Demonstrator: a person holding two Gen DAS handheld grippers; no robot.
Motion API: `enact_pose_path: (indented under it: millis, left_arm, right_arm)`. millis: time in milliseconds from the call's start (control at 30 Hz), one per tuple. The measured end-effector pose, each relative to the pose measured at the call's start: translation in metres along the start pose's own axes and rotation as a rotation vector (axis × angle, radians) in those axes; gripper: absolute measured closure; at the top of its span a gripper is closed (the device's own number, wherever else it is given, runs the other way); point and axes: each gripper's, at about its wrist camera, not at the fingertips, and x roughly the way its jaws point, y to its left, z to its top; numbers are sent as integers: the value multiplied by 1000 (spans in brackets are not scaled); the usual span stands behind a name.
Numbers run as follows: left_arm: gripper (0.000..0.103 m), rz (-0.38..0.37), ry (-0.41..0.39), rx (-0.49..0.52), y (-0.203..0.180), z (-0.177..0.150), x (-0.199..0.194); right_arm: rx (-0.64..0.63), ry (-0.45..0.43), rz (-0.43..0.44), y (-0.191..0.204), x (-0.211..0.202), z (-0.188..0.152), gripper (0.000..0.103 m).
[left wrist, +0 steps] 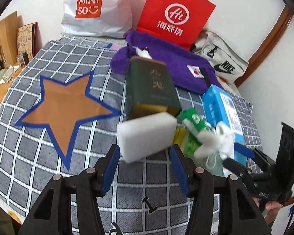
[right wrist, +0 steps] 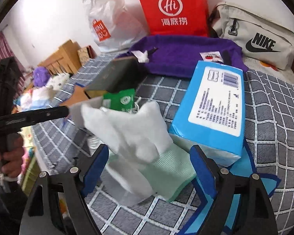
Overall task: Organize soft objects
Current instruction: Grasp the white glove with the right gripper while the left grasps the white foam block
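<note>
Across the grey checked bedspread [left wrist: 72,62] I see an orange star marker [left wrist: 66,105] left of the clutter. Behind stands a red Haidilao bag [right wrist: 174,7], then a blue tissue pack [right wrist: 215,105]. My left gripper [left wrist: 145,152] sits wide open, a white sponge block [left wrist: 147,135] between its fingers, contact unclear. My right gripper [right wrist: 149,158] gapes around a white glove [right wrist: 131,131], not pinching.

A white sponge block [left wrist: 147,135] lies tilted beside crumpled white gloves [right wrist: 127,129].
</note>
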Motion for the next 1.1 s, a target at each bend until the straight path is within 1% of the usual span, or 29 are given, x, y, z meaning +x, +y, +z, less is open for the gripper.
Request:
enact_pose_path:
  millis: [33, 67, 100, 167, 333, 433, 533, 567, 667, 733, 800, 867, 933, 1000, 1100]
  left_arm:
    - [51, -1, -2, 0, 2, -2, -1]
    - [52, 0, -2, -4, 4, -4, -1]
    - [52, 0, 1, -8, 6, -6, -1]
    - [52, 3, 4, -17, 10, -7, -1]
    - [52, 11, -6, -15, 11, -8, 0]
    - [52, 11, -8, -12, 9, -8, 3]
    - [51, 16, -11, -13, 7, -9, 9]
    - [51, 16, -13, -9, 6, -9, 11]
    - [42, 27, -30, 12, 0, -10, 16]
    - [41, 41, -42, 24, -3, -9, 20]
    - [41, 44, -38, 29, -5, -7, 26]
    - [41, 39, -40, 17, -8, -5, 31]
    - [37, 36, -40, 9, -11, -2, 34]
    - [31, 51, -39, 9, -17, 0, 38]
    - [26, 75, -27, -21, -19, 4, 45]
  right_arm:
    - [0, -7, 7, 1, 2, -1, 24]
    - [5, -18, 29, 1, 2, -2, 39]
    - [13, -23, 49, 0, 2, -1, 49]
    - [15, -28, 66, 0, -2, 0, 76]
    - [-27, -88, 43, 5, -24, 1, 78]
    - [-22, -122, 72, 1, -43, -1, 78]
    - [-5, -128, 57, -8, -51, -5, 78]
    - [4, -128, 48, -13, -53, -8, 78]
    - [19, -99, 19, -27, -58, -18, 78]
    - [25, -89, 2, -35, -60, -25, 78]
    - [37, -77, -12, -44, -63, -35, 78]
    - [57, -70, -8, -52, -63, -41, 78]
    - [65, -54, -5, -56, -62, -48, 78]
    - [65, -46, -9, -60, -59, -54, 78]
    - [72, -23, 23, -64, -50, -59, 78]
